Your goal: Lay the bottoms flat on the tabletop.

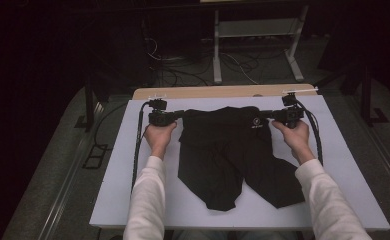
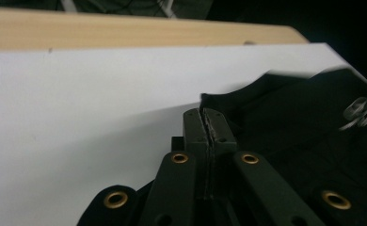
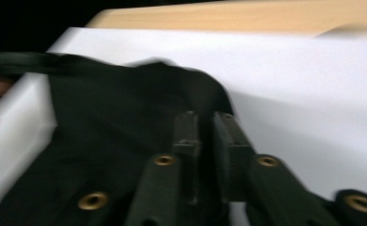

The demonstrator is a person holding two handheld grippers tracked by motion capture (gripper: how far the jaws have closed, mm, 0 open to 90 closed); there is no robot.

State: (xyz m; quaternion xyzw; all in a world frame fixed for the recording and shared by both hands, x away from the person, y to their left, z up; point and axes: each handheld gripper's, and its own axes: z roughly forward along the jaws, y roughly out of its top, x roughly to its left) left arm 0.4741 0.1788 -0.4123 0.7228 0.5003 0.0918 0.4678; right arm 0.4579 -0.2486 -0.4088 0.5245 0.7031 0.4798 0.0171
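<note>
Shorts: black shorts [image 1: 233, 155] lie flat on my white board [image 1: 118, 165], waistband toward 12 o'clock, both legs spreading toward 6 o'clock.
Waistband: it runs between my two claws, one corner at 9 o'clock, the other at 3 o'clock, with a small white logo [image 1: 257, 121] near the 3 o'clock end.
Left gripper: my left gripper [image 1: 179, 116] sits at the 9 o'clock corner of the waistband, pointing toward 3 o'clock.
Left grip: in the left gripper view the jaws are pinched tight on the edge of the shorts [image 2: 285, 117], a thin fold of cloth between the pads [image 2: 217, 127].
Right gripper: my right gripper [image 1: 270, 115] sits at the 3 o'clock corner, pointing toward 9 o'clock.
Right grip: in the right gripper view I see a narrow gap between the jaws, with the shorts [image 3: 125, 122] bunched just ahead of the tips; the picture is blurred, so I cannot tell whether cloth is pressed between them.
Hands: my left hand [image 1: 159, 136] and right hand [image 1: 295, 137] hold the grippers from 6 o'clock.
Beyond the board: a strip of wooden table [image 1: 218, 91] shows at 12 o'clock.
</note>
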